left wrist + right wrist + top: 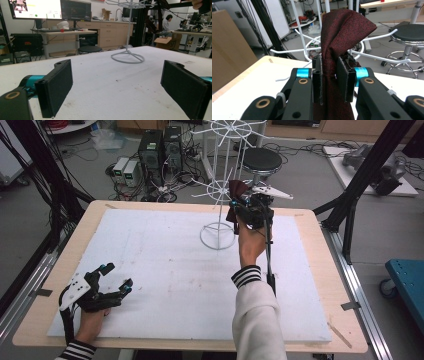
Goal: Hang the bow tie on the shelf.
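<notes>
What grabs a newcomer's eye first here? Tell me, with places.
The dark red cloth, pinched upright in the right gripper, held up against the prongs of the white wire rack at the table's far side. Next, the left gripper resting open on the white mat near the front left corner, with nothing between its jaws.

Even, bright overhead room light leaves only faint shadows on the white tabletop [165,270]. All views are slightly soft; a monitor [37,8] glares white.
</notes>
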The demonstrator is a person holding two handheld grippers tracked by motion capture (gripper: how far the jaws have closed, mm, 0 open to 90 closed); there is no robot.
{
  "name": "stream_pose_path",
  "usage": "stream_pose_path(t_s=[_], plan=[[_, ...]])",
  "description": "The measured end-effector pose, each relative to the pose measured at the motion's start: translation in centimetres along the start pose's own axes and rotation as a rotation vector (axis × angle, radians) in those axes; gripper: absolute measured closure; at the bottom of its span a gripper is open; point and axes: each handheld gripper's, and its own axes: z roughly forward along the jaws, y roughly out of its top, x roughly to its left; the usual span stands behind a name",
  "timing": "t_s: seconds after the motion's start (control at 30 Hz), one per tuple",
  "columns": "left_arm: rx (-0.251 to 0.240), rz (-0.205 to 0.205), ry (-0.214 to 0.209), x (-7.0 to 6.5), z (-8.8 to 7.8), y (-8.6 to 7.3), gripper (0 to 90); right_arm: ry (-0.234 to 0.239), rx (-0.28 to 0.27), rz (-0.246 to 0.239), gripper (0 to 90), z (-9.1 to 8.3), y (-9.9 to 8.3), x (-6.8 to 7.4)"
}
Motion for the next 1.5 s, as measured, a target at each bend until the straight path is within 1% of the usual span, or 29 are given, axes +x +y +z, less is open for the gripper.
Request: stream_pose_path(t_s=[0.17,0.33,0.5,0.6,0.67,0.7,0.77,0.8,0.83,0.9,0.93,0.97,1.0,1.07,1.1,1.2,1.23,1.3,1.43,1.5], plan=[[0.0,-0.002,0.0,0.0,0.0,0.0,11.0,0.005,0.013,-0.005,75.9,0.3,-0.1,0.0],[-0.002,-0.005,0.001,0.0,0.0,0.0,11.0,0.004,0.012,-0.011,74.5,0.2,0.0,0.0],[0.0,-0.002,0.0,0.0,0.0,0.0,11.0,0.014,0.014,-0.007,71.3,0.1,0.0,-0.2],[0.0,-0.002,0.001,0.0,0.0,0.0,11.0,0.027,0.007,-0.005,65.7,0.0,0.1,-0.3],[0.0,-0.002,0.001,0.0,0.0,0.0,10.9,0.033,-0.001,-0.005,59.6,0.0,0.1,-0.4],[0.0,-0.002,0.001,0.0,0.0,0.0,11.0,0.041,-0.01,-0.008,52.4,-0.1,0.1,-0.4],[0.0,-0.002,0.0,0.0,0.0,0.0,11.0,0.053,-0.017,-0.024,24.2,0.0,0.2,-0.4],[0.0,-0.002,0.0,0.0,0.0,0.0,11.0,0.05,-0.013,-0.043,13.7,0.0,0.2,-0.3],[0.0,-0.002,0.0,0.0,0.0,0.0,11.0,0.029,-0.01,-0.074,2.1,0.1,0.2,-0.1],[-0.002,-0.005,0.0,0.0,0.0,0.0,11.0,-0.049,-0.015,-0.163,0.5,0.2,0.1,0.3],[-0.002,-0.005,0.0,0.0,0.0,0.0,11.0,-0.055,-0.017,-0.192,0.5,0.1,0.2,0.5],[-0.003,-0.007,0.001,0.0,0.0,0.0,11.0,-0.034,-0.019,-0.204,0.5,0.0,0.2,0.7],[-0.002,-0.007,0.0,0.0,0.0,0.0,11.0,-0.031,-0.027,-0.214,0.5,-0.1,0.3,0.8],[-0.002,-0.007,0.001,0.0,0.0,0.0,10.9,-0.007,-0.033,-0.233,0.5,-0.4,0.4,0.9],[-0.002,-0.007,0.001,0.0,0.0,0.0,11.0,0.001,-0.031,-0.238,0.6,-0.4,0.4,1.0],[0.0,-0.008,-0.001,0.0,0.0,0.0,11.0,0.049,-0.026,-0.242,0.5,-0.7,0.5,0.9],[0.0,-0.003,0.001,0.0,0.0,0.0,10.9,0.058,-0.024,-0.255,0.5,-0.8,0.5,0.8],[0.001,-0.003,0.001,0.0,0.0,0.0,11.0,0.092,-0.028,-0.268,0.6,-1.2,0.6,0.7],[0.0,0.001,0.001,0.0,0.1,0.0,10.9,0.154,-0.048,-0.291,0.6,-2.4,0.8,0.3],[-0.002,0.003,0.001,-0.1,0.0,0.0,11.0,0.188,-0.069,-0.294,0.6,-3.3,0.5,-0.1]])
